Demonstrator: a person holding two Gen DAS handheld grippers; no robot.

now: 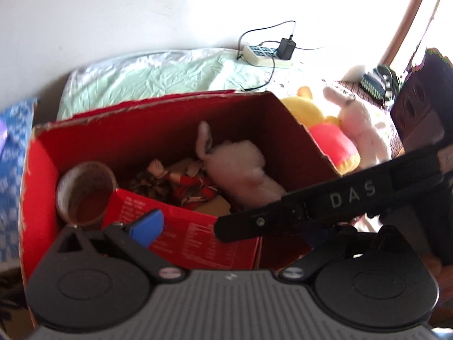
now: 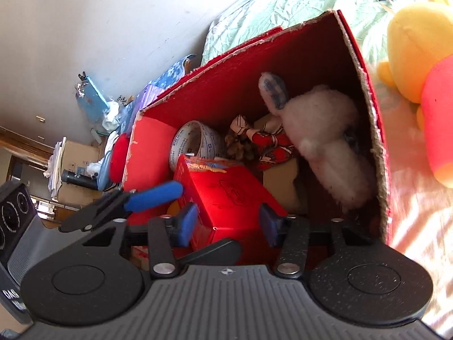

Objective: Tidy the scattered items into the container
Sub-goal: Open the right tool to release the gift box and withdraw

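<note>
Well, from where I sit the job looks more than half done. The red cardboard box (image 2: 365,65), my container, stands on the bed (image 1: 158,70) and already holds a white plush toy (image 2: 325,130), a roll of tape (image 2: 195,141) leaning in its left corner, a doll in red and white clothing (image 2: 269,144) lying between them, and a small red carton (image 2: 226,195) at the near wall. My right hand-held gripper (image 2: 226,221) is down at the box mouth with its blue pads either side of that carton; the jaws stand about the carton's width apart, and I cannot tell whether the pads are pressing it or have just let it go. My left hand-held gripper (image 1: 226,226) hovers at the box's near rim; only its left blue pad (image 1: 147,226) shows, because the right gripper's black finger crosses the view, so I cannot tell how wide it is open or whether it carries anything. What is left, as far as I can see, lies outside on the bed just right of the box: a yellow bear plush in a red shirt (image 1: 325,130) touching the box wall, and a pale rabbit plush (image 1: 359,124) against it. A power strip (image 1: 263,53) with its adapter sits farther back; I judge it is not part of the clutter.
</note>
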